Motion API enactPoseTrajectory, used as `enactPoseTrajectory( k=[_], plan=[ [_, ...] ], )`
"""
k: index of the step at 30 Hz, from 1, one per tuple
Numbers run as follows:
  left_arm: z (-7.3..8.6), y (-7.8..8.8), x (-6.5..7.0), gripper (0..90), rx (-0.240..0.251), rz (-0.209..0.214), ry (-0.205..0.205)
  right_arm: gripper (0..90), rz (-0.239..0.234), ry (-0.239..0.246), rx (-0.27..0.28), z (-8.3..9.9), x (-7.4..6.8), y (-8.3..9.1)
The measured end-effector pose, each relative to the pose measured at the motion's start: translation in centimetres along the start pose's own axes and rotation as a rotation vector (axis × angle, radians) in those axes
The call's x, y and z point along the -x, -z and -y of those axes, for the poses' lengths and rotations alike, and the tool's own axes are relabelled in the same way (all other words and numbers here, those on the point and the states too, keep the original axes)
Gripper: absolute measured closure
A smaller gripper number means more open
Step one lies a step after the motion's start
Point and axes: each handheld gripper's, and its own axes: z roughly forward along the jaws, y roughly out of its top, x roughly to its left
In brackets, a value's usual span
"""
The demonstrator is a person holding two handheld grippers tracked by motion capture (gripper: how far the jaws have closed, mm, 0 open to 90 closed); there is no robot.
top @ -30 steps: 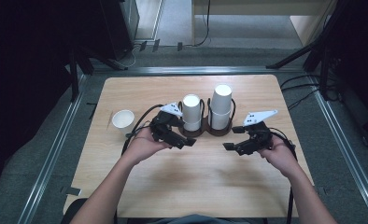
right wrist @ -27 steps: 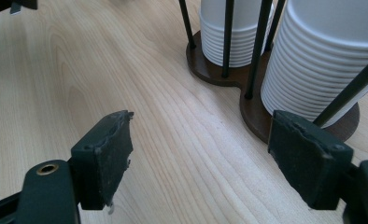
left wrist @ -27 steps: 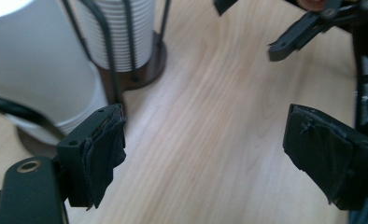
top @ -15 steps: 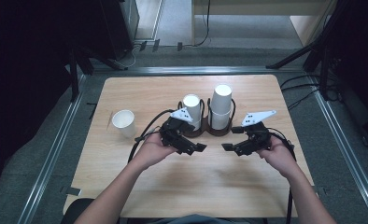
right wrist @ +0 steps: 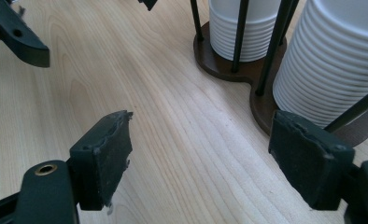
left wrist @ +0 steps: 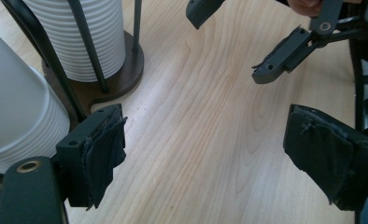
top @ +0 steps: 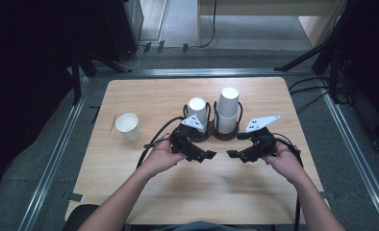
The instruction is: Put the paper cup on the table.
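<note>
Facing each other above the near middle of the pale wooden table (top: 130, 192), the left gripper (top: 204, 156) and the right gripper (top: 233, 154) hover with their tips close together but apart, each held in one of the person's hands. Both have their jaws spread wide and released, with nothing but bare wood between the black pads in either gripper view. Just beyond them, toward the far side, stands the dark brown double cup holder with thin black wire uprights (top: 215, 135), carrying two stacks of white ribbed paper cups: the shorter left stack (top: 197, 109) and the taller right stack (top: 228, 108). In the left gripper view the nearer stack (left wrist: 18, 112) lies outside the left jaw, close beside it. In the right gripper view the nearer stack (right wrist: 334, 60) rises just behind the right jaw. A single white paper cup (top: 127, 127) stands upright on the table's left part, well apart from both grippers.
</note>
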Motion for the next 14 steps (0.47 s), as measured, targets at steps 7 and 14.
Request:
enactPoseTrajectory(
  k=[7, 14],
  plan=[
    [0.27, -0.32, -0.15, 13.1, -0.021, -0.012, -0.006, 21.2, 0.0, 0.0, 0.001, 0.01, 0.02, 0.01],
    [0.63, -0.84, -0.35, 13.0, -0.031, -0.02, -0.013, 21.2, 0.0, 0.008, 0.0, 0.15, 0.04, -0.1]
  ],
)
